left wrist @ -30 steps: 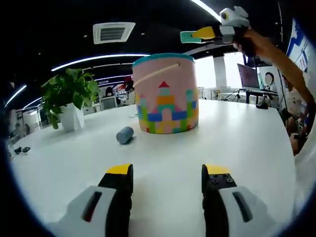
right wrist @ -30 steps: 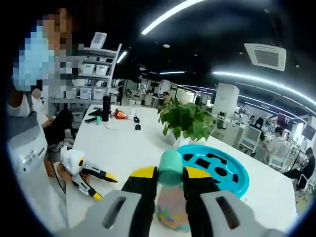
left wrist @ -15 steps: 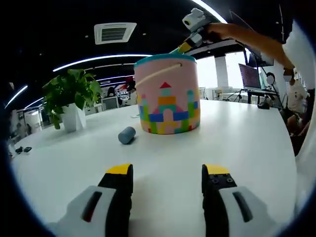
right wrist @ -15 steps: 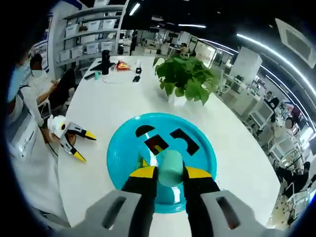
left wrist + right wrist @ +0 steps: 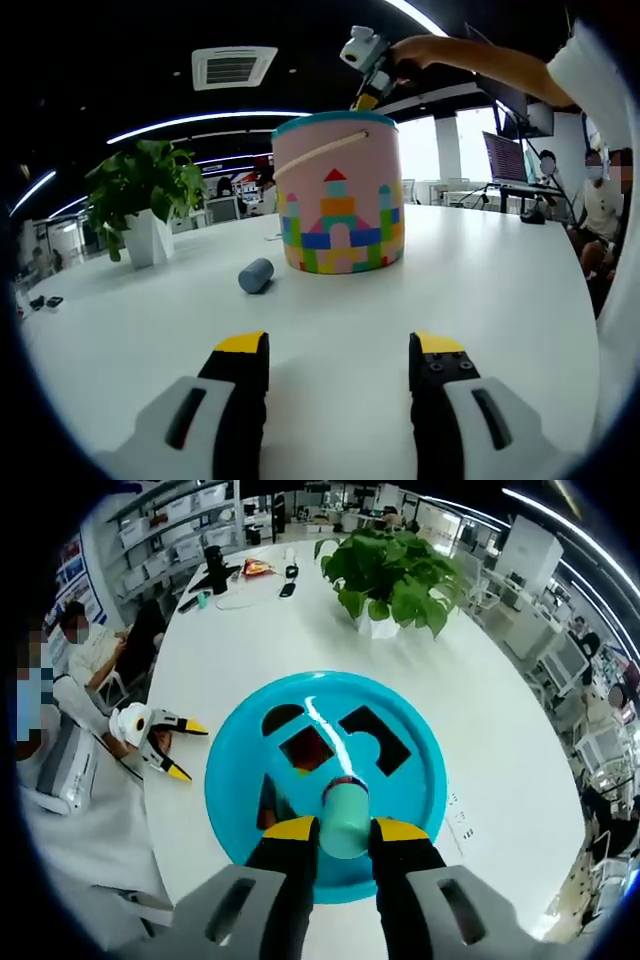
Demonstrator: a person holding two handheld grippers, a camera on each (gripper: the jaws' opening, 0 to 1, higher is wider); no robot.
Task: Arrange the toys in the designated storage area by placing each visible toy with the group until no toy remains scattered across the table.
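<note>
Right tongs grip one teal cylinder, perhaps above one bucket lid.

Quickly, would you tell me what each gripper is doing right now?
Left gripper: open, holding nothing, above the table.
Right gripper: shut on the green cylinder block, over the bucket lid.

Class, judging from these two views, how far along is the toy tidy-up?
Done: a coloured shape shows through a lid opening, seemingly inside the pink bucket. In hand: the right gripper holds a teal cylinder above the blue shape-sorter lid. Left: a grey cylinder lies on the table beside the bucket; the left gripper is open.
</note>
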